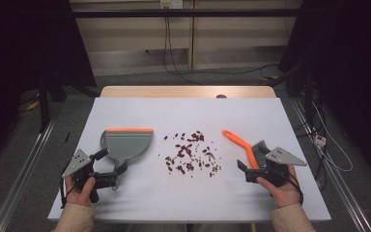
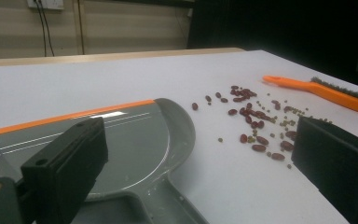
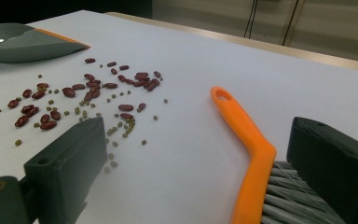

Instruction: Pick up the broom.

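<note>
Beans point(image 1: 189, 153) lie scattered at bench point(image 1: 183, 108) centre. Pickup step: left tongs point(image 1: 117, 175), open, straddle the dustpan point(image 1: 127, 144) handle at 9 o'clock; right tongs point(image 1: 245, 170), open, flank the brush point(image 1: 246, 147) at 3 o'clock. Next: close both.

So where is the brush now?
In the high view, the orange-handled brush lies on the table's right side, right of the scattered beans, beside the right hand-held gripper.

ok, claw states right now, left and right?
Left claw: open, jaws astride the dustpan handle, holding nothing.
Right claw: open, jaws astride the brush, not gripping it.
</note>
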A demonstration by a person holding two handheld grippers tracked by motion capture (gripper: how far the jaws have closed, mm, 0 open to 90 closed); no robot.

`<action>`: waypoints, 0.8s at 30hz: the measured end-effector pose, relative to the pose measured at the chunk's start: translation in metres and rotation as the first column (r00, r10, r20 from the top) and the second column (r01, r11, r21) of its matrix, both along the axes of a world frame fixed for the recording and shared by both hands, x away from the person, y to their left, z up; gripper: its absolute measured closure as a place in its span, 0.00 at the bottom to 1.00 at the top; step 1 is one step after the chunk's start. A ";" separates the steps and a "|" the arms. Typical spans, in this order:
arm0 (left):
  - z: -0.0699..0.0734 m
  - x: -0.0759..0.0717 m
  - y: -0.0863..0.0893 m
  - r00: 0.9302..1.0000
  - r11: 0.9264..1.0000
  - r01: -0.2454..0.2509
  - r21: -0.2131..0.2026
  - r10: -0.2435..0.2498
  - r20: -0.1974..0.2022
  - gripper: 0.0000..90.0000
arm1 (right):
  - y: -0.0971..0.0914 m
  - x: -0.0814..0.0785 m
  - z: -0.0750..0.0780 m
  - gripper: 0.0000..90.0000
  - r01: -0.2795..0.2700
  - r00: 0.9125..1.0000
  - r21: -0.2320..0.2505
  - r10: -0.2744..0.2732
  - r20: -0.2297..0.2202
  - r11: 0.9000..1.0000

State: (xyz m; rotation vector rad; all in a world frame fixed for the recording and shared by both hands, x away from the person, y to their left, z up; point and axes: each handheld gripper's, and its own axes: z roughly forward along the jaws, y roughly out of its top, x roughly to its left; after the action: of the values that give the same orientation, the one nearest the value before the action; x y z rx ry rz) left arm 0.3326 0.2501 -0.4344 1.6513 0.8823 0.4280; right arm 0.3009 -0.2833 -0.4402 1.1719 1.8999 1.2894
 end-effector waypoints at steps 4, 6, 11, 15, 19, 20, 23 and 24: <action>0.000 0.000 0.000 1.000 1.000 -0.001 0.005 0.001 0.001 0.04 | 0.000 0.011 0.003 0.06 -0.001 1.000 0.002 0.001 -0.031 1.000; 0.000 0.000 0.000 1.000 1.000 0.000 0.006 0.000 0.002 0.04 | 0.000 0.015 0.003 0.06 -0.002 0.999 0.003 0.003 -0.040 1.000; -0.001 0.000 0.000 1.000 1.000 0.001 0.003 -0.001 -0.002 0.04 | 0.001 0.027 0.004 0.06 0.002 0.998 -0.011 -0.003 -0.066 1.000; -0.001 0.000 -0.001 1.000 1.000 0.002 0.004 -0.002 -0.003 0.04 | 0.001 0.035 0.005 0.07 0.007 0.996 -0.020 -0.009 -0.085 1.000; -0.002 0.000 -0.001 1.000 1.000 0.006 0.011 -0.006 -0.005 0.04 | -0.001 0.045 0.005 0.09 0.012 0.993 -0.039 -0.016 -0.113 0.999; -0.002 0.000 -0.001 1.000 1.000 0.007 0.006 -0.007 -0.008 0.04 | -0.001 0.050 0.005 0.10 0.009 0.991 -0.036 -0.013 -0.131 0.999; -0.002 0.001 0.000 1.000 1.000 0.008 0.009 -0.008 -0.009 0.04 | -0.002 0.057 0.004 0.11 0.007 0.988 -0.064 -0.017 -0.151 0.998; -0.002 0.000 -0.001 1.000 1.000 0.009 0.003 -0.009 -0.013 0.04 | -0.003 0.060 0.004 0.12 0.007 0.987 -0.069 -0.017 -0.158 0.998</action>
State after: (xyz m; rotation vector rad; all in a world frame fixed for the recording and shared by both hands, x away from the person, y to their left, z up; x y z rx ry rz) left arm 0.3330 0.2490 -0.4366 1.6621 0.8838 0.4134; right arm 0.3605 -0.2863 -0.4362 1.2819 2.0302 1.1445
